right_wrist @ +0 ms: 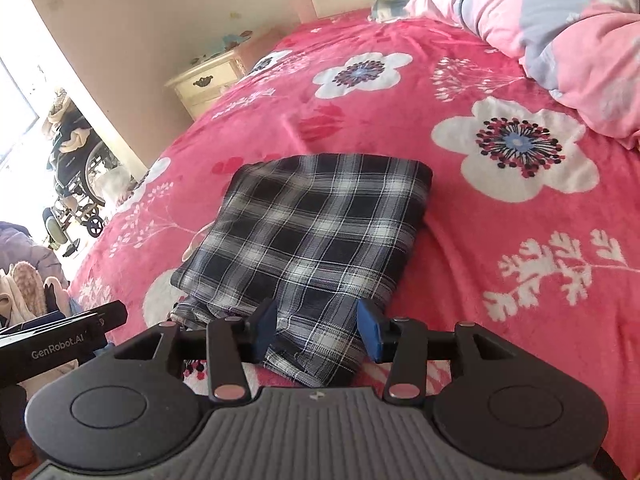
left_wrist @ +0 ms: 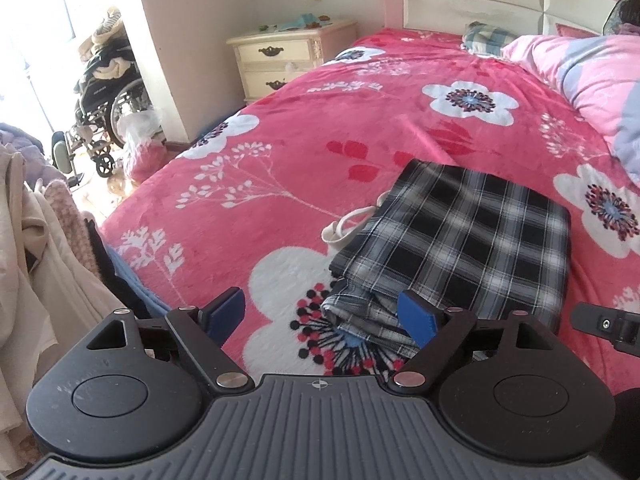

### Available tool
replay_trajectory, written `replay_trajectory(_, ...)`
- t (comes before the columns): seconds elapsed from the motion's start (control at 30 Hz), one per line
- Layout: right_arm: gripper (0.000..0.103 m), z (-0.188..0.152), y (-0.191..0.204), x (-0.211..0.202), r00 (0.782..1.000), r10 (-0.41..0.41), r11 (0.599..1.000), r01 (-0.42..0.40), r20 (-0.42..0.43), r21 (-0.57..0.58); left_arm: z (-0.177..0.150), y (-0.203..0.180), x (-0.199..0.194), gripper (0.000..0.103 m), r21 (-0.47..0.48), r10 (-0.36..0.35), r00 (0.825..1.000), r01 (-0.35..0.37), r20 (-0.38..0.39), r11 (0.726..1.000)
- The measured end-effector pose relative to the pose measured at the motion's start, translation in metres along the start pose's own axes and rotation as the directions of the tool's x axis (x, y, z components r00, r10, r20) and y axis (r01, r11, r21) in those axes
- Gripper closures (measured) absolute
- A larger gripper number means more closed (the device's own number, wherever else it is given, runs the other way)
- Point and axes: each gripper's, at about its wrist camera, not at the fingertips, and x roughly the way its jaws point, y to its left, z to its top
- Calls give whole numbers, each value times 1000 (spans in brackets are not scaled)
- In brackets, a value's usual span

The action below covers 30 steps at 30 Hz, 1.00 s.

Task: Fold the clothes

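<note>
A black-and-white plaid garment (left_wrist: 460, 240) lies folded into a rectangle on the pink floral bedspread (left_wrist: 320, 140). A white strap or cuff (left_wrist: 348, 224) pokes out from under its left side. My left gripper (left_wrist: 324, 316) is open just before the garment's near left corner, its blue pads wide apart and holding nothing. In the right wrist view the same plaid garment (right_wrist: 320, 232) fills the middle. My right gripper (right_wrist: 318, 326) is open, its pads hovering over the near edge of the cloth with nothing pinched.
A pink and grey quilt (left_wrist: 592, 80) is bunched at the headboard end. A cream nightstand (left_wrist: 288, 60) stands left of the bed, a wheelchair (left_wrist: 100, 120) beyond it. Clothes (left_wrist: 40, 260) hang at the near left. The bedspread (right_wrist: 520, 220) stretches right of the garment.
</note>
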Motion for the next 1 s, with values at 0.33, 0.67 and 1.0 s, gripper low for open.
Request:
replay_trajectory(0.33,54,-3,1,-1,1000,2,1000,-2,-7,-3,-4,-2,-4,18,19,23,1000,-23,-1,1000)
replay_trajectory(0.67,53,-4,-1,1,1000,0,1000,0,-14,6,-6,-4,-3,17,33,43,999,-42,-3,999)
replay_trajectory(1.0,51,-2,-10,9,999,8,1000,-7,-41,18,-6,-2,6,16,33,29,1000,-29,-6,999)
